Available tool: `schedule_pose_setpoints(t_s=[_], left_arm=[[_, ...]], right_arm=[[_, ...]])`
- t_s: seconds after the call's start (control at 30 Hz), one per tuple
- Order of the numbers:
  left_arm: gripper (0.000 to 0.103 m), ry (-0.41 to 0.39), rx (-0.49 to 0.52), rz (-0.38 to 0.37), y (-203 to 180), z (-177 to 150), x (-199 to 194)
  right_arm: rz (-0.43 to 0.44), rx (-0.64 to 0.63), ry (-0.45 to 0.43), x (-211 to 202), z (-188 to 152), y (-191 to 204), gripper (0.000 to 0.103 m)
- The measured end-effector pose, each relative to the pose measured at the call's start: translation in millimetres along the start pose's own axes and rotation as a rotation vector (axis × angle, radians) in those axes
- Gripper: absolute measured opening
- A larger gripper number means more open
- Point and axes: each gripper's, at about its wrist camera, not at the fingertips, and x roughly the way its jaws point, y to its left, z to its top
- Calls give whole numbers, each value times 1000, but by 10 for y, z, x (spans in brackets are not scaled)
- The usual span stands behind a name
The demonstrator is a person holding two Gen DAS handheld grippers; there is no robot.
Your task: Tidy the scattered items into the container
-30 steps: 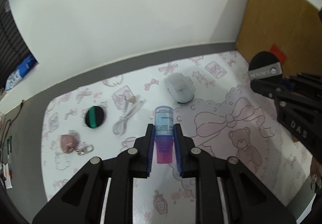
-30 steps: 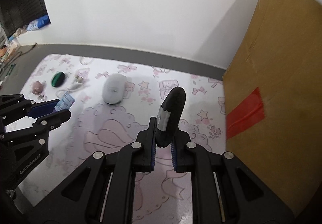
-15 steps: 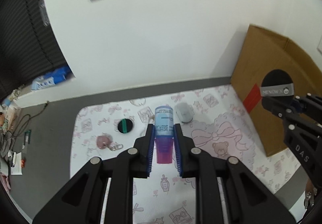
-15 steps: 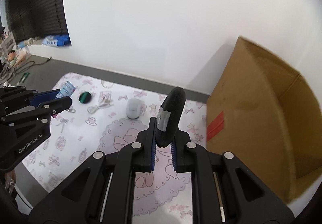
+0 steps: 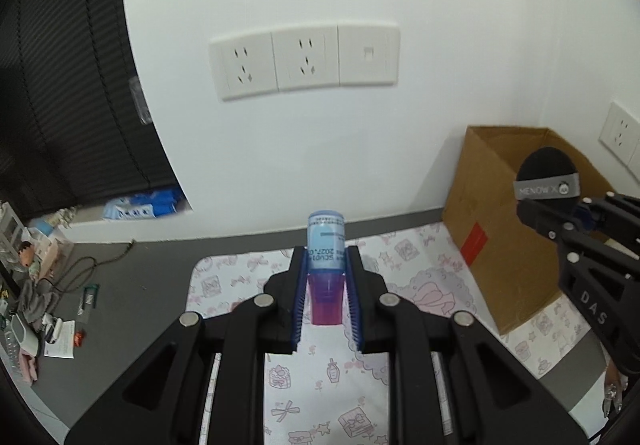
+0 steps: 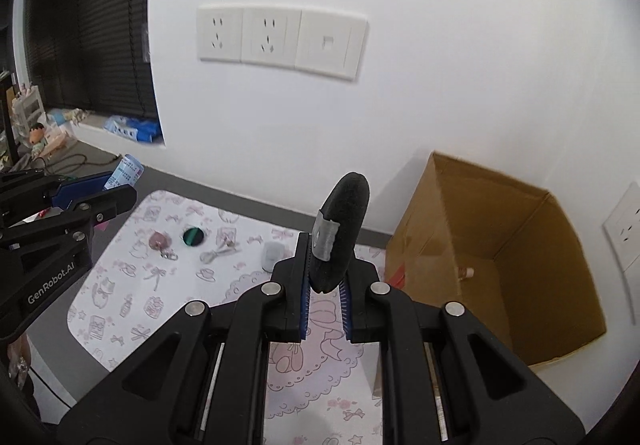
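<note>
**Both grippers loaded, held above mat**

Left wrist: left gripper (image 5: 327,291) is clamped on a blue-labelled bottle (image 5: 326,245) with pink base, held upright.

Right wrist: right gripper (image 6: 325,287) is clenched on a black puff (image 6: 340,233) with grey band; cardboard box (image 6: 500,245) is seen open at right, something small, possibly a bottle, inside.

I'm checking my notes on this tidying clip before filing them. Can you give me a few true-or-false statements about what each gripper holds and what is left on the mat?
1. The left gripper is shut on a small bottle with a blue label. True.
2. The right gripper is empty. False: it is shut on a black puff with a grey band.
3. The cardboard box is closed. False: it stands open.
4. A white cable lies on the patterned mat. True.
5. The green-and-black disc is inside the box. False: it lies on the mat.
</note>
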Motion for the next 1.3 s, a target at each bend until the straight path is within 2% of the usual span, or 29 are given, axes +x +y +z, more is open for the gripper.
schedule_pose_setpoints(t_s=[0.3, 0.53, 1.3], left_arm=[[19, -93, -25, 40, 95, 141, -475], [19, -123, -19, 54, 81, 153, -674], [19, -131, 31, 19, -329, 222, -676]], right_arm=[[-19, -30, -85, -494, 189, -19, 12], [-24, -32, -122, -706, 243, -52, 12], [-55, -3, -116, -804, 100, -339, 12]])
